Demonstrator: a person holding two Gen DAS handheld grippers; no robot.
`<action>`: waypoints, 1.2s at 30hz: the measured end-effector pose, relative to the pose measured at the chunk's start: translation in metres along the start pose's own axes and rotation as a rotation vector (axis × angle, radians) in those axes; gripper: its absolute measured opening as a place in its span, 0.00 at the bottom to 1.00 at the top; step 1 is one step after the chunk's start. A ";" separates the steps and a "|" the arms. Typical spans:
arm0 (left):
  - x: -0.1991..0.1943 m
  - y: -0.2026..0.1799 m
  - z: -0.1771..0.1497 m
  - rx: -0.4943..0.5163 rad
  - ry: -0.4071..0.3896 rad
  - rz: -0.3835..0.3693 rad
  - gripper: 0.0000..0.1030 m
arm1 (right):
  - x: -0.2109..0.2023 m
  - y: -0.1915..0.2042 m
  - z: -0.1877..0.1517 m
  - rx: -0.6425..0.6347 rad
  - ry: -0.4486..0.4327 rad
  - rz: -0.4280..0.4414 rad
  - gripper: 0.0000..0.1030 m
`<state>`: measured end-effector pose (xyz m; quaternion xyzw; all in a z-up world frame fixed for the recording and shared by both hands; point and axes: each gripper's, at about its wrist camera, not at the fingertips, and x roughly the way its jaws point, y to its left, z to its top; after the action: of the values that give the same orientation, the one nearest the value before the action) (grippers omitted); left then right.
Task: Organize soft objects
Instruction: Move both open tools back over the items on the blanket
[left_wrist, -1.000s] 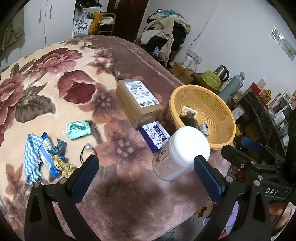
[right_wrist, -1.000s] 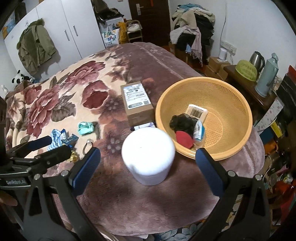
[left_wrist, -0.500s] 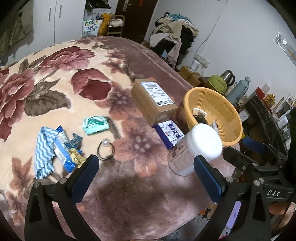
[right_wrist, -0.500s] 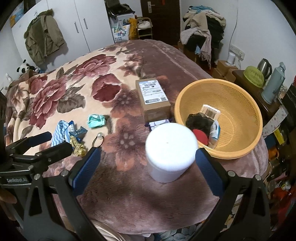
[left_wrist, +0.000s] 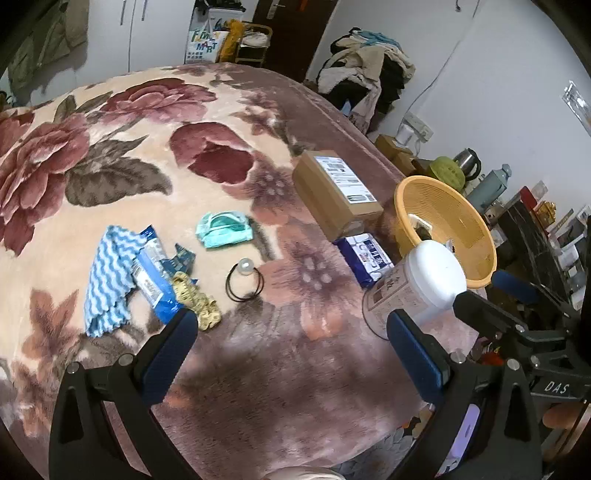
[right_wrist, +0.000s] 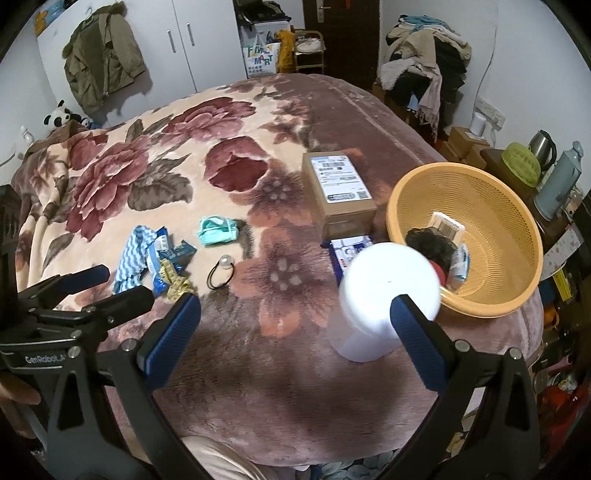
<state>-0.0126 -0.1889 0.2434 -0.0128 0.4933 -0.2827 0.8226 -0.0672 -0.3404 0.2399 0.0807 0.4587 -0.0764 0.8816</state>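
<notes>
Spread over the bed is a flowered blanket (right_wrist: 155, 173), and both tongs hang above its near edge. From its own camera the left gripper (left_wrist: 288, 328) stands wide with nothing between its blue pads; the right gripper (right_wrist: 295, 317) is equally wide and empty, neither one touching anything. Just beyond the right gripper, toward 1 o'clock, stands a white-lidded jar (right_wrist: 388, 295), and past that, at 2 o'clock, the orange basket (right_wrist: 517, 229), which already holds a dark bundle (right_wrist: 428, 240), something red (right_wrist: 439, 273) and a couple of small packets. Between jar and basket's left side lies a blue-and-white packet (right_wrist: 351, 251), touching the near end of a cardboard box (right_wrist: 340, 188) at 12 o'clock. The work left sits out at 10 to 11 o'clock — a green face mask (right_wrist: 218, 230), a black hair tie with a bead (right_wrist: 219, 273), a yellow scrunchie (right_wrist: 177, 282), a blue wavy cloth (right_wrist: 133, 258) and blue wrappers (right_wrist: 166, 254) bunched against it. I judge the task partly done: a few pieces are in the basket, while the loose cluster on the blanket is untouched, nearer the left gripper's side. Which of the packets count as soft I cannot tell.
</notes>
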 end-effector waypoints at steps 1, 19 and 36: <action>0.000 0.003 -0.001 -0.004 0.000 0.001 0.99 | 0.002 0.004 -0.001 -0.005 0.003 0.004 1.00; 0.010 0.051 -0.018 -0.072 0.031 0.034 0.99 | 0.025 0.039 -0.006 -0.048 0.042 0.044 1.00; 0.018 0.080 -0.030 -0.113 0.055 0.055 0.99 | 0.044 0.058 -0.013 -0.065 0.081 0.070 1.00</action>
<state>0.0055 -0.1230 0.1896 -0.0378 0.5310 -0.2320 0.8141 -0.0406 -0.2840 0.2004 0.0711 0.4933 -0.0273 0.8665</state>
